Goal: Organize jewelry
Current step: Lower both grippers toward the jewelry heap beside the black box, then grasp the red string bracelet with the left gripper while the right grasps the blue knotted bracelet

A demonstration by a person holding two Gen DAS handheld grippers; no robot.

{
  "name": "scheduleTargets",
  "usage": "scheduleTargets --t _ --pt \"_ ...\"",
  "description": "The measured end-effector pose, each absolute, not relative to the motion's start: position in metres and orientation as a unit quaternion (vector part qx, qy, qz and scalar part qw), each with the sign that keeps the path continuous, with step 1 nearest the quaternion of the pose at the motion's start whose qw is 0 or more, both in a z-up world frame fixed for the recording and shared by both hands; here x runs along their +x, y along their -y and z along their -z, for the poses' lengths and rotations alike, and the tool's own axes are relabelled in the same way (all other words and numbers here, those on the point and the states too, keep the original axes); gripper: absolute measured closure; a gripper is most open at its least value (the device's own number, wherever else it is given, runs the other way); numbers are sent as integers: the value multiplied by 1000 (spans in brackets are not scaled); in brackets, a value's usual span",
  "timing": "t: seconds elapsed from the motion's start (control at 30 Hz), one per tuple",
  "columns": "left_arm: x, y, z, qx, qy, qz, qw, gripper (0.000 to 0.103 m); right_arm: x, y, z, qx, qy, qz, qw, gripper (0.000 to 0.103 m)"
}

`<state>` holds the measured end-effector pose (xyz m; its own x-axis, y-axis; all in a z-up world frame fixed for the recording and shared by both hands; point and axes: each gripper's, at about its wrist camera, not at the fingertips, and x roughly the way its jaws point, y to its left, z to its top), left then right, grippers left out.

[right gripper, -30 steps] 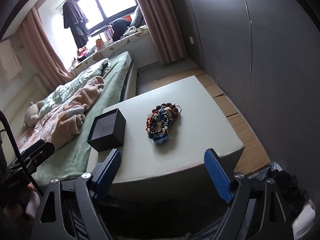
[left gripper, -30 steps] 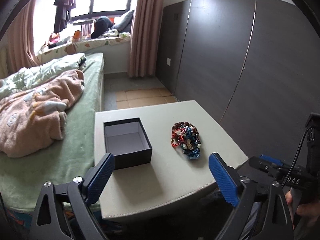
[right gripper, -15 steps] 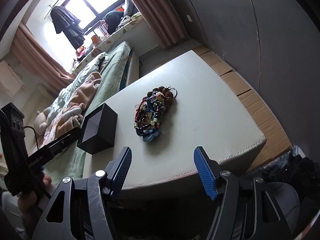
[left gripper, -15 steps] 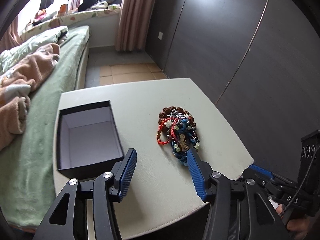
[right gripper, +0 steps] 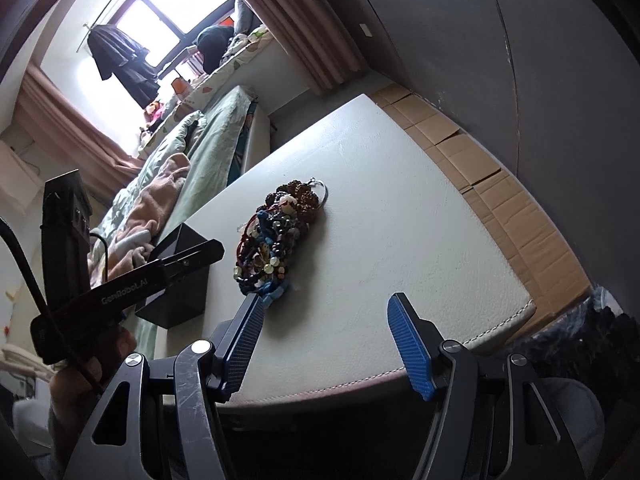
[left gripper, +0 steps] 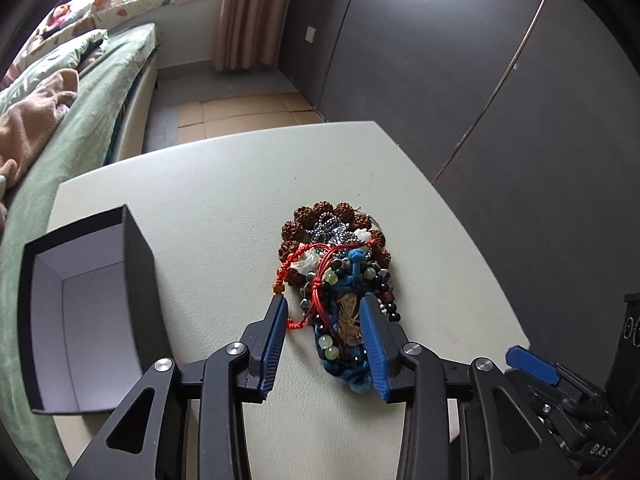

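Bedroom light falls on the pale table [left gripper: 224,184] I'm working over, a bed [left gripper: 76,120] along its far side. My left gripper [left gripper: 323,312] sits with its fingers [left gripper: 276,332] partly open on either side of the near end of the jewelry pile [left gripper: 336,276] — blue cord and beads lie between the pads, not yet pinched. Off the left finger stands the open black box [left gripper: 80,300]. My right gripper [right gripper: 326,320] is spread wide and holds nothing; the pile [right gripper: 276,236] lies just ahead of its left finger [right gripper: 246,336] — the rest of the gap spans bare table.
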<state>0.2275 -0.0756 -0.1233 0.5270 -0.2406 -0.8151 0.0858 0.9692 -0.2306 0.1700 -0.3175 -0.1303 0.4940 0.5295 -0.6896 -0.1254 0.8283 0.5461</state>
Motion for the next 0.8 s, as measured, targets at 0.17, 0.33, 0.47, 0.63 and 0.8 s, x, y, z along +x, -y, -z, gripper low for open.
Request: scheduleTargets --t 0.17,0.33,0.47,0.63,0.8 --pt "238 76 134 -91 -488 87 863 77 171 322 134 221 -463 -194 836 38" --pt "239 76 135 -99 -480 81 868 95 172 326 134 223 -460 -190 838 38" --pt "233 73 128 -107 -474 79 871 96 173 326 134 230 -459 -188 837 38" --pt "224 71 106 -112 -453 92 880 96 175 320 133 235 -457 -197 835 38" --pt "218 65 91 -120 -440 96 885 96 182 309 136 239 -464 -209 827 38"
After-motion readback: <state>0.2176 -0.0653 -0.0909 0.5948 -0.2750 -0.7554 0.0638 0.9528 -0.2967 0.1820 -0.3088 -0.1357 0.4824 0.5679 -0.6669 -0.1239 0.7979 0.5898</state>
